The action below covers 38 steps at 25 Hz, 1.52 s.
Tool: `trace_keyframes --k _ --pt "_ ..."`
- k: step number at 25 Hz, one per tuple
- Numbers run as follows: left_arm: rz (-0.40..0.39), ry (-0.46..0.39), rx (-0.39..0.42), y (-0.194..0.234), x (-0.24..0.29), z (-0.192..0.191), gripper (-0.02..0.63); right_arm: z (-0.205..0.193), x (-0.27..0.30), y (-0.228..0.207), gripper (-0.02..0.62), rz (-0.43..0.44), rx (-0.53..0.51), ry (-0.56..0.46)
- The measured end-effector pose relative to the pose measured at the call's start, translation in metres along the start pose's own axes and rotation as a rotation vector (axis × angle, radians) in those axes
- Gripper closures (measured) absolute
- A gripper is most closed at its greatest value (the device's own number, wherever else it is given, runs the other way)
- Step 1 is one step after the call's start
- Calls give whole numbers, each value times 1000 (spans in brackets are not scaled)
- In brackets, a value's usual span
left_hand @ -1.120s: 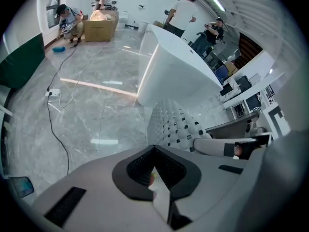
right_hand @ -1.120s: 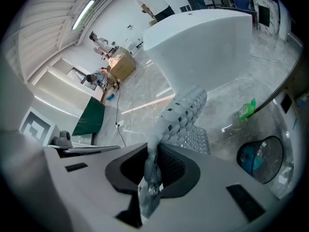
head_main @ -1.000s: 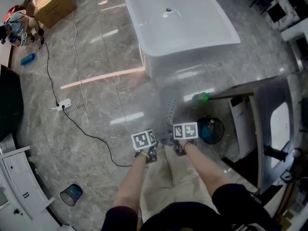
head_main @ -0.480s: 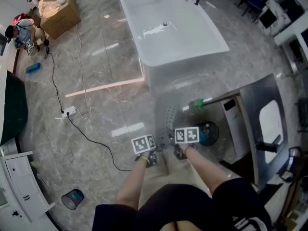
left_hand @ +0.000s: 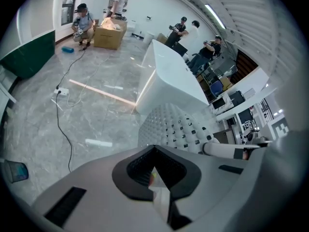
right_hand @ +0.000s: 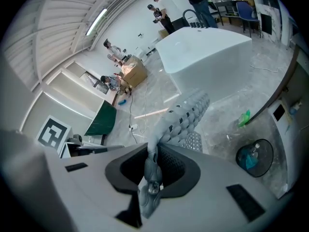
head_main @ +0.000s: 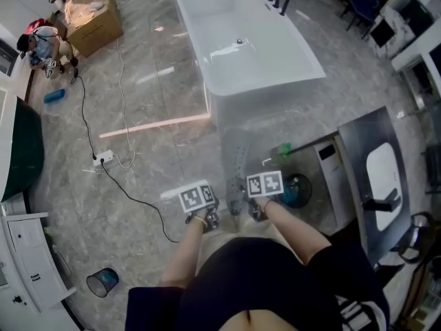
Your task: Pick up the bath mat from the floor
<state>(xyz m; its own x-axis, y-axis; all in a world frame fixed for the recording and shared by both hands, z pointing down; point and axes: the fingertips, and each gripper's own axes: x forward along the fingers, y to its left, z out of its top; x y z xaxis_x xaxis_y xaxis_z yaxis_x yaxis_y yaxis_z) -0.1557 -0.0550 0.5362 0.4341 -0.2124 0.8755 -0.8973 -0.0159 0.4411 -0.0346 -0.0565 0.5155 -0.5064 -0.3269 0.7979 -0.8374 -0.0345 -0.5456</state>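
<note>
Bath mat (head_main: pixel 238 158): grey, see-through and studded with holes, it hangs as a long strip from our two grippers. It is out in front of us over the marble floor (head_main: pixel 138 116), and its far end points toward the near end of the white bathtub (head_main: pixel 241 40).
Left gripper (head_main: pixel 212 220): the jaws are drawn narrow and pinch a pale sliver of the mat's edge. In the left gripper view the bath mat (left_hand: pixel 174 124) swells up just beyond the pads.
Right gripper (head_main: pixel 256 212): the jaws are nearly together, clamped on a bunched fold. In the right gripper view the bath mat (right_hand: pixel 186 112) twists away from the pads and droops toward the floor.
Spacing: we hold the two grippers side by side and near each other, the mat's near edge gathered between them.
Done so far: we judge both grasps made and the lift well begun, since the near edge is clearly up off the floor in our grip.
Left to do: no view lets us tell whether the far end has cleared the floor. We judge that raising the grippers higher would finish the pickup.
Risk: the left pinch looks thin, and a slippery mat could slide out of it.
Surroundings: a black bin (head_main: pixel 298 188) with a blue liner sits just right of the right gripper. A green object (head_main: pixel 282 149) lies near the mat's right side, and a white power strip (head_main: pixel 103 159) rests well apart on the left.
</note>
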Motion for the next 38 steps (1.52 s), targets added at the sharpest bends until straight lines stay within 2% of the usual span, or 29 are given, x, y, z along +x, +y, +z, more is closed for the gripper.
trace_keyframes --k 4,10,17,29,38 --pt "-17 -14 -33 0 -15 5 615 4 -13 14 540 32 -4 -6" --pt "1 -25 29 -3 -31 12 615 7 -21 33 540 51 -34 -2" --pt "-31 -35 55 -4 -47 14 615 3 -22 46 540 61 -61 6" --pt "-37 -68 61 1 -57 21 615 -1 -14 61 540 79 -91 23" --pt "-45 -55 62 0 -56 18 615 -5 -13 65 541 80 -109 34"
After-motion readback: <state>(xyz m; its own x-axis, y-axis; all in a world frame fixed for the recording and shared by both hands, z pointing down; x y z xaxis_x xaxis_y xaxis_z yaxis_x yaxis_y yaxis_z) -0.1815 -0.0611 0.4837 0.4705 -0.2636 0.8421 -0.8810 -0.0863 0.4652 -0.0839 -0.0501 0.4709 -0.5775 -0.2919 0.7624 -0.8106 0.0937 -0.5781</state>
